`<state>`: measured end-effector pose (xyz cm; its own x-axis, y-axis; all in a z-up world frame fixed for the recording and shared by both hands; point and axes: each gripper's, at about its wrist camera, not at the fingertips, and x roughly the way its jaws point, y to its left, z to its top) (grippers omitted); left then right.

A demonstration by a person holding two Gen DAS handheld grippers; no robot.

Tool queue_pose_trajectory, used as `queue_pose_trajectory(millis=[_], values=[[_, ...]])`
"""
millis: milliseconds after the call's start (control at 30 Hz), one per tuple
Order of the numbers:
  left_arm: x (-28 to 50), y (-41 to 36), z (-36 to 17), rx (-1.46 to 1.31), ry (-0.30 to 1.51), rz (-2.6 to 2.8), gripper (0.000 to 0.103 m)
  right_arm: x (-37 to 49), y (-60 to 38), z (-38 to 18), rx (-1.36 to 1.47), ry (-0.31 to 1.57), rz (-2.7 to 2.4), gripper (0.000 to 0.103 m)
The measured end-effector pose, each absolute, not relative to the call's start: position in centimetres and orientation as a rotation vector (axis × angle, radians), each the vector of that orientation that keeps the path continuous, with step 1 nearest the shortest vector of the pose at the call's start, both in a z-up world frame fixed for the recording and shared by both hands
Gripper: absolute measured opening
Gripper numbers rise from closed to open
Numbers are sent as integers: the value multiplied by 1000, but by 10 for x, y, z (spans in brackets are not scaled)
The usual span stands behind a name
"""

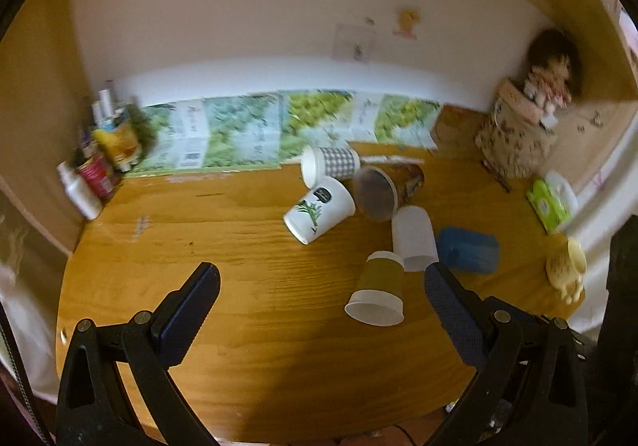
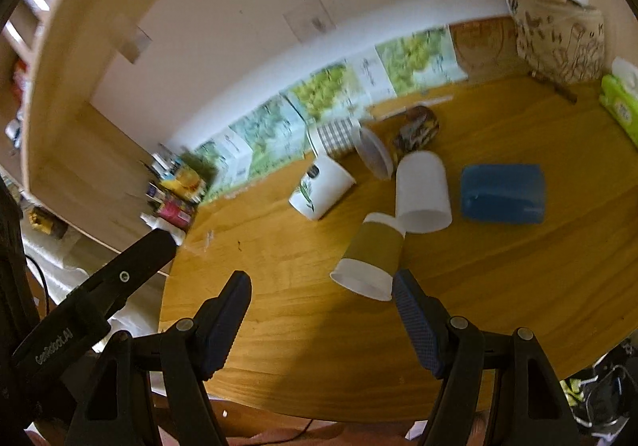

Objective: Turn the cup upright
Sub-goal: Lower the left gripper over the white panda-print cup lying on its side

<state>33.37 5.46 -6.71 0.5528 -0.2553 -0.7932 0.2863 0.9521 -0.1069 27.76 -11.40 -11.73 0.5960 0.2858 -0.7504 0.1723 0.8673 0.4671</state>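
Several paper cups lie on their sides on the wooden table (image 1: 239, 246). An olive-sleeved cup (image 1: 379, 288) (image 2: 371, 260) lies nearest, its mouth toward me. Behind it lie a plain white cup (image 1: 414, 238) (image 2: 422, 190), a leaf-print cup (image 1: 319, 208) (image 2: 323, 186), a checked cup (image 1: 331, 164) (image 2: 333, 135) and a brown patterned cup (image 1: 384, 190) (image 2: 398, 139). My left gripper (image 1: 323, 282) is open and empty above the table, the olive cup just inside its right finger. My right gripper (image 2: 323, 284) is open and empty, its right fingertip (image 2: 406, 290) beside the olive cup's rim.
A blue case (image 1: 468, 248) (image 2: 502, 192) lies right of the cups. A patterned fabric bag with a doll (image 1: 518, 131) stands back right, a green wipes pack (image 1: 550, 202) and a small cream figure (image 1: 566, 266) at the right edge. Bottles and packets (image 1: 99, 158) crowd the back left corner.
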Motion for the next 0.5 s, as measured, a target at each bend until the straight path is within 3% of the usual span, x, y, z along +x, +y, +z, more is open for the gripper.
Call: queue_pose_trajectory(millis=[500], values=[[433,26,-110,315,1075,-476,102,341,-102,-168,598,1134,23,74]])
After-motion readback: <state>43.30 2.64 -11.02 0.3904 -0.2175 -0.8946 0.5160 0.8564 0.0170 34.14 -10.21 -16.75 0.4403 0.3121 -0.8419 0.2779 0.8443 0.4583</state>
